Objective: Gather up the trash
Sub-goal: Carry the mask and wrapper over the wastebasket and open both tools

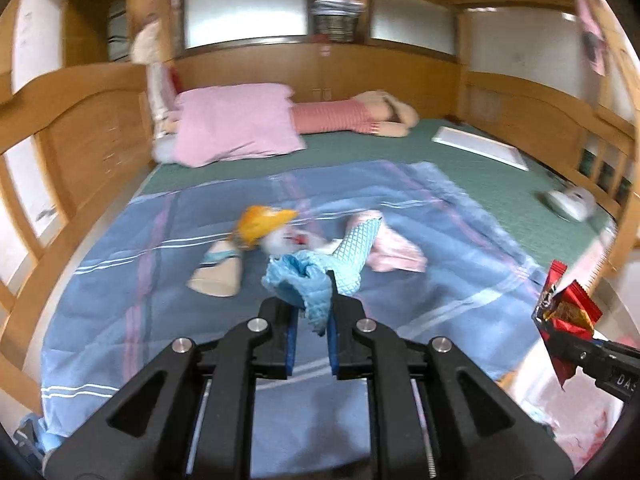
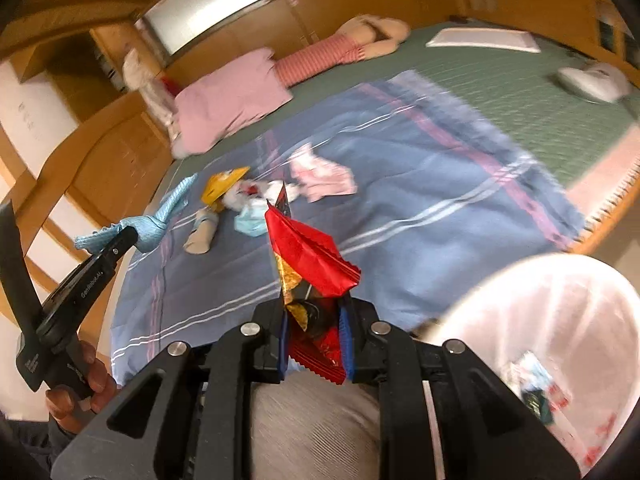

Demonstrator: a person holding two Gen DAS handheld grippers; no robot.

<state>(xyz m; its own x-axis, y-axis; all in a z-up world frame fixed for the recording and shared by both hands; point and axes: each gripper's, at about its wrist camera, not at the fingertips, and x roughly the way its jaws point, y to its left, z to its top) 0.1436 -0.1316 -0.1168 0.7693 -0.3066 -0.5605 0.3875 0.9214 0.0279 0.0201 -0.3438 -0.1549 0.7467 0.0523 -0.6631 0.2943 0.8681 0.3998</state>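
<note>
My left gripper [image 1: 312,312] is shut on a light blue textured cloth [image 1: 316,276] and holds it above the blue striped blanket [image 1: 420,220]; it also shows in the right wrist view [image 2: 148,224]. My right gripper [image 2: 314,320] is shut on a red snack wrapper [image 2: 308,252], also seen at the right in the left wrist view [image 1: 568,316]. More litter lies on the blanket: a yellow wrapper [image 1: 260,222], white crumpled tissue [image 2: 244,196], pink paper [image 2: 324,176], a beige pouch [image 1: 218,276] and a blue mask [image 2: 250,222].
A white bag-lined bin [image 2: 560,320] stands at the lower right, off the bed. A pink pillow [image 1: 236,124], a striped doll [image 1: 352,116], a white board [image 1: 480,146] and a white cap [image 1: 572,200] lie on the green mattress. Wooden bed rails surround it.
</note>
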